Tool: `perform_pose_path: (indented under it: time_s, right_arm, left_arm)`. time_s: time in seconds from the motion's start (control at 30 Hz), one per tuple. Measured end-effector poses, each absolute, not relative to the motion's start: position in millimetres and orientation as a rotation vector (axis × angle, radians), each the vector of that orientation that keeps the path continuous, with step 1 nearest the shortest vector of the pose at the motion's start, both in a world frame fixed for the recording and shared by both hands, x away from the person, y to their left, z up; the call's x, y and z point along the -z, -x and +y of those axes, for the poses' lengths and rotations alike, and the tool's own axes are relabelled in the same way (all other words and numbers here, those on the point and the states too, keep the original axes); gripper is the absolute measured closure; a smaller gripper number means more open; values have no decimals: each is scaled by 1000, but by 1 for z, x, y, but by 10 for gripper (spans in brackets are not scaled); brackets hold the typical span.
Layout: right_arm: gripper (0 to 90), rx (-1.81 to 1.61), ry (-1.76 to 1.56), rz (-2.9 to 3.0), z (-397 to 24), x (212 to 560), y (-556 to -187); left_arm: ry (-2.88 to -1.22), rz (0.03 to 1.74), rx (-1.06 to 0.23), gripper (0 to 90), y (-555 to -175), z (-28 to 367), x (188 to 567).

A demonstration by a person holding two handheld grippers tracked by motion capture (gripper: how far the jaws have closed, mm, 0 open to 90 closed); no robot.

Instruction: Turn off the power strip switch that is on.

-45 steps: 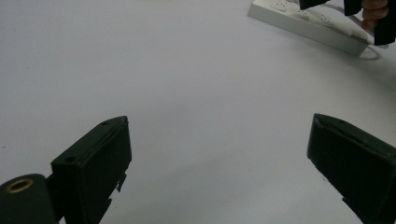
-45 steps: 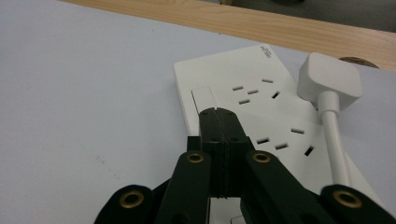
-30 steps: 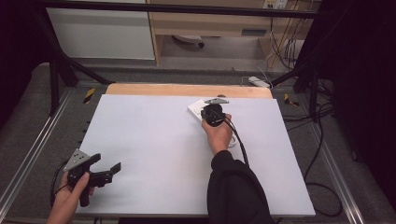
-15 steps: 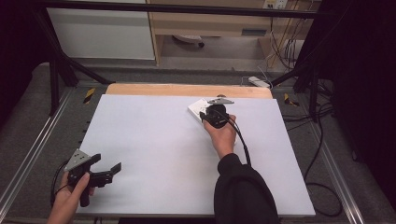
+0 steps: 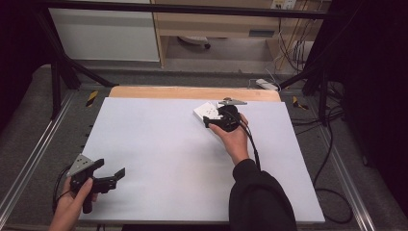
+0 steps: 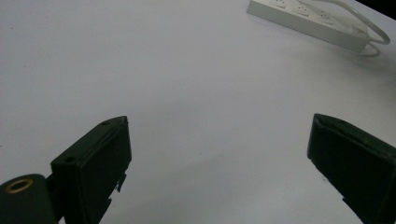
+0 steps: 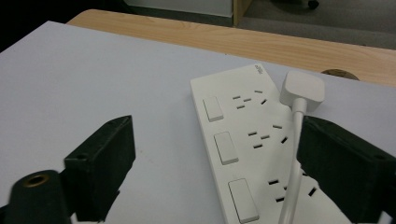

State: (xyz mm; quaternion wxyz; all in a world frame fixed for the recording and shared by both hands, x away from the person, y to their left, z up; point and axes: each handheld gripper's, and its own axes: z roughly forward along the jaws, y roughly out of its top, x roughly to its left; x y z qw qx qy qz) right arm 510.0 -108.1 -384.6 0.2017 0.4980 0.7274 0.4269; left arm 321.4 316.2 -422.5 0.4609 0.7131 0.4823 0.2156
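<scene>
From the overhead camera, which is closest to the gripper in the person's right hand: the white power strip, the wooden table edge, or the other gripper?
1. White power strip, right under the right gripper, whose jaws have just been opening.
2. Wooden table edge, just beyond, along the far side.
3. Left gripper, far off at the near left corner.

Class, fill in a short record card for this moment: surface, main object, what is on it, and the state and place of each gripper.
surface: white table top with a wooden strip along the far edge
main object: white power strip, lying flat near the far edge
on it: white plug over its far end, cord running toward the camera
right gripper: open, jaws just been opening, wide on either side of the strip, nothing pressed
left gripper: open, empty, at the near left corner
</scene>
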Motion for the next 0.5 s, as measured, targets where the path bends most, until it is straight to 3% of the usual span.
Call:
perform_pose_path:
  time_s: [0.2, 0.5]
  right_arm:
    - [39, -1212, -1359, 2017, -111, 378, -504]
    - [38, -1279, -1316, 2008, -120, 362, -492]
  left_arm:
    - [-1755, 1187, -531, 63, -321, 316, 423]
    - [-1754, 1189, -531, 63, -321, 316, 423]
